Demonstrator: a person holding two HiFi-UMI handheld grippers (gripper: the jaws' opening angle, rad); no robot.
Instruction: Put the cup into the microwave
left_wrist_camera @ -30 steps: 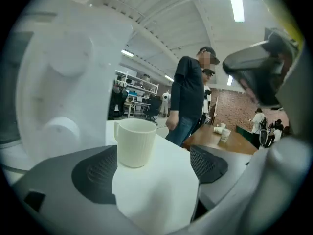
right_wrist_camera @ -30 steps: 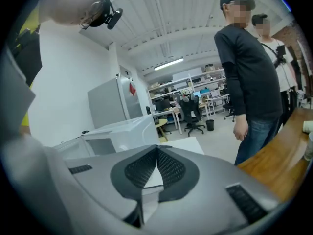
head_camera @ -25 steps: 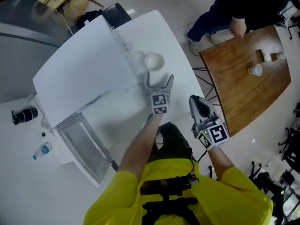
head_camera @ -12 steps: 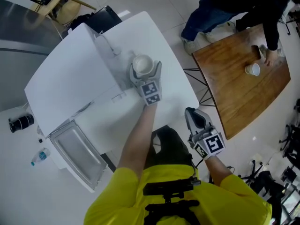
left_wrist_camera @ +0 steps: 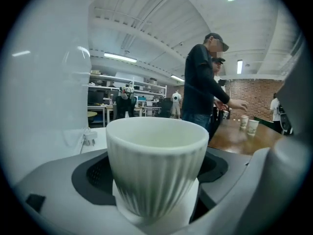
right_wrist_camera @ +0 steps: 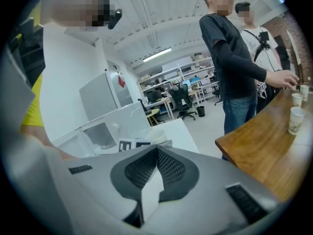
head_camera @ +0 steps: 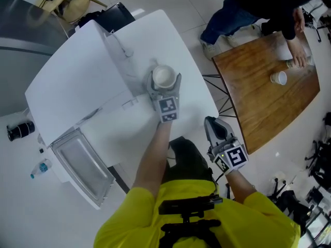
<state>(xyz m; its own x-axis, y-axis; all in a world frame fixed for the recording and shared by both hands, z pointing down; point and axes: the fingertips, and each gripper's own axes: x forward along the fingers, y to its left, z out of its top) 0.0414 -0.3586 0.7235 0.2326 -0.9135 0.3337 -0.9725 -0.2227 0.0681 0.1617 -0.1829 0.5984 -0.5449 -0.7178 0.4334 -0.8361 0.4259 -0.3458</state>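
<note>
A white ribbed cup (head_camera: 164, 76) stands on the white table (head_camera: 191, 87), just right of the white microwave (head_camera: 72, 81), whose door (head_camera: 83, 164) hangs open toward me. My left gripper (head_camera: 164, 80) reaches around the cup, one jaw on each side; the jaws are closing and I see no firm press on it. In the left gripper view the cup (left_wrist_camera: 156, 165) fills the space between the jaws. My right gripper (head_camera: 216, 129) hangs off the table's near right edge, shut and empty, and it points toward the cup (right_wrist_camera: 155, 135) and the microwave (right_wrist_camera: 105, 126).
A wooden table (head_camera: 258, 102) to the right holds paper cups (head_camera: 279, 77), with people standing at it. A water bottle (head_camera: 40, 168) and a black cylinder (head_camera: 18, 130) lie at the far left. A plug and cable (head_camera: 125, 51) rest behind the cup.
My left gripper has moved forward from short of the cup until its jaws flank it. The right gripper has sunk a little beside the table edge.
</note>
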